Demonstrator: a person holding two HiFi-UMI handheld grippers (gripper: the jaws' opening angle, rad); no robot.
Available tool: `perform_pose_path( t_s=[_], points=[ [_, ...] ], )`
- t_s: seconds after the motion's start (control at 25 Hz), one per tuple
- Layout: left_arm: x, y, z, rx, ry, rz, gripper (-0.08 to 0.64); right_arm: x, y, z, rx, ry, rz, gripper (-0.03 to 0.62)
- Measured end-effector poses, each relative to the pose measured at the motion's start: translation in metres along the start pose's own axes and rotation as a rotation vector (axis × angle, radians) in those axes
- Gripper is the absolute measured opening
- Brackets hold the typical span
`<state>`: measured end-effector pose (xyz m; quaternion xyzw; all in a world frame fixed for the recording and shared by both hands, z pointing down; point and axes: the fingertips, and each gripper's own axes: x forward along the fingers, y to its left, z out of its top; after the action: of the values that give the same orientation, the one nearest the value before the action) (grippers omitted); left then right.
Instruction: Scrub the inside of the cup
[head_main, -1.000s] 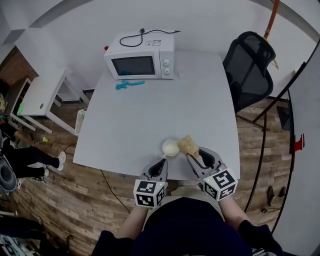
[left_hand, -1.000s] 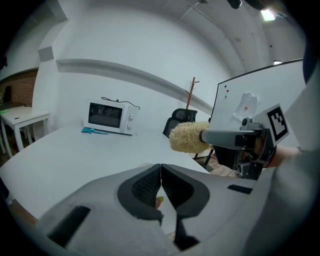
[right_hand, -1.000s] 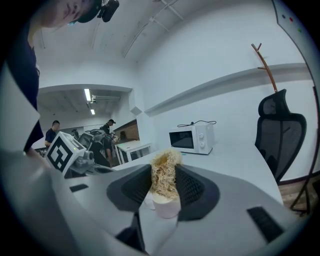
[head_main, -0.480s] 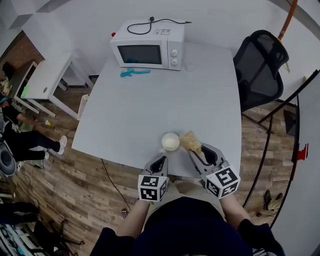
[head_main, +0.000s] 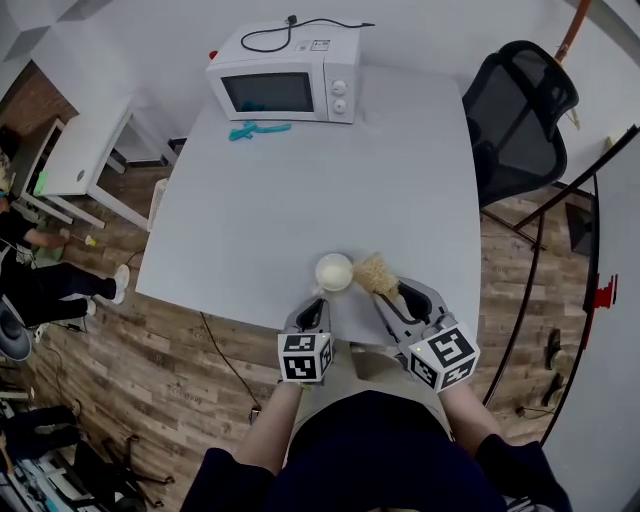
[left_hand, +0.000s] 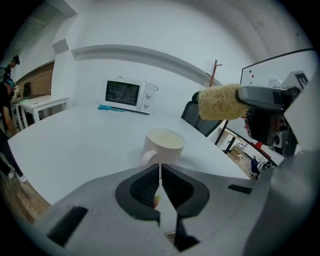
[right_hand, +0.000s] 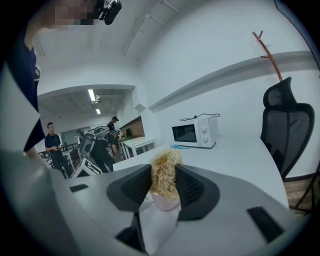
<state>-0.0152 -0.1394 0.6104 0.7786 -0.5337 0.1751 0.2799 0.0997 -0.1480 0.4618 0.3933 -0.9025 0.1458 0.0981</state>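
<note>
Right gripper view: cup (right_hand: 165, 202) mostly hidden behind scrubber (right_hand: 164, 173), only its base showing below the fibres.
Head view: teal item (head_main: 258, 130) at 11 o'clock on the table (head_main: 300, 200), beside the microwave (head_main: 285, 75), too small to identify.
Person (head_main: 50, 300) at 9 o'clock, cut off by the frame edge.

The left gripper (head_main: 315, 305) has sunk toward the table (head_main: 300, 200). In the head view its marker cube (head_main: 303, 357) shows smaller than a second ago, farther beneath the camera. Its tips now lie low over the table's near edge, just short of the cup (head_main: 334, 271). The head camera has tilted as well, so the microwave (head_main: 285, 88), the teal thing (head_main: 258, 130) beside it and the whole tabletop stand higher in the picture than before. The black chair (head_main: 520, 110) sits further toward the upper right corner.
</note>
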Motion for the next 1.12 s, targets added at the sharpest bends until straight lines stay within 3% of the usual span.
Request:
perform_pose_path(
  t_s=[0.4, 0.44, 0.52, 0.76, 1.12],
  points=[
    [0.017, 0.003, -0.005, -0.031, 0.000, -0.024, 0.022, 0.009, -0.009, -0.004, 0.007, 0.030, -0.017, 0.152],
    [0.019, 0.003, -0.004, -0.029, -0.001, -0.027, 0.042, 0.010, -0.010, -0.004, 0.007, 0.033, -0.016, 0.152],
    [0.023, 0.002, -0.002, -0.021, -0.007, -0.044, 0.149, 0.013, -0.011, -0.004, 0.006, 0.040, -0.010, 0.152],
    [0.032, 0.003, 0.001, 0.053, -0.005, -0.084, 0.287, 0.026, -0.010, -0.003, 0.002, 0.051, 0.011, 0.152],
    [0.049, 0.009, 0.014, 0.094, -0.017, -0.085, 0.364, 0.035, -0.013, -0.003, 0.015, 0.061, 0.005, 0.152]
  ],
)
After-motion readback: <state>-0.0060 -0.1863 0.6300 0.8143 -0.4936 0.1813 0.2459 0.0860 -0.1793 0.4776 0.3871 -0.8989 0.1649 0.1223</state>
